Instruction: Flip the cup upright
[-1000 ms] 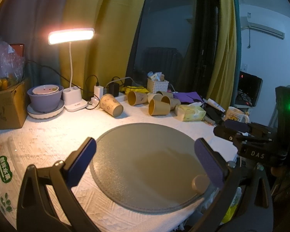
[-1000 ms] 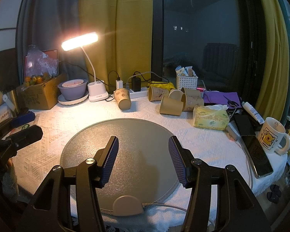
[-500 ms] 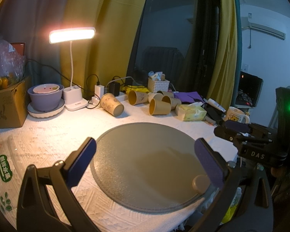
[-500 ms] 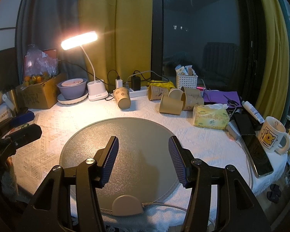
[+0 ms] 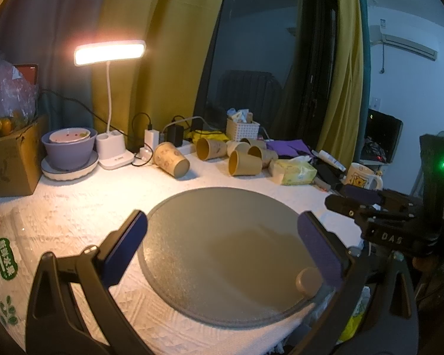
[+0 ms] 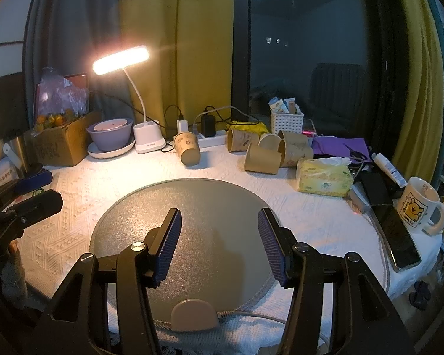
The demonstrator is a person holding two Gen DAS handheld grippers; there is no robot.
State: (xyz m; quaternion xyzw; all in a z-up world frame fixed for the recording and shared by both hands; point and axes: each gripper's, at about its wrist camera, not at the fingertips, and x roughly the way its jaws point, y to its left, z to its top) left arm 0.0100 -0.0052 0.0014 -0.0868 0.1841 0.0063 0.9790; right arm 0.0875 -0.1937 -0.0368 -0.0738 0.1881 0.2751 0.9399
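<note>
Lying sideways near lamp (image 6: 121, 59): tan printed paper cup (image 6: 187, 148), mouth forward.

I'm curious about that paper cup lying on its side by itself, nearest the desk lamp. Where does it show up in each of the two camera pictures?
Left wrist view: the lone paper cup lies left of centre, just right of the lamp's base.
Right wrist view: the same cup lies left of centre, mouth toward the camera.
Shared landmark: the white desk lamp stands immediately left of it in both.
</note>
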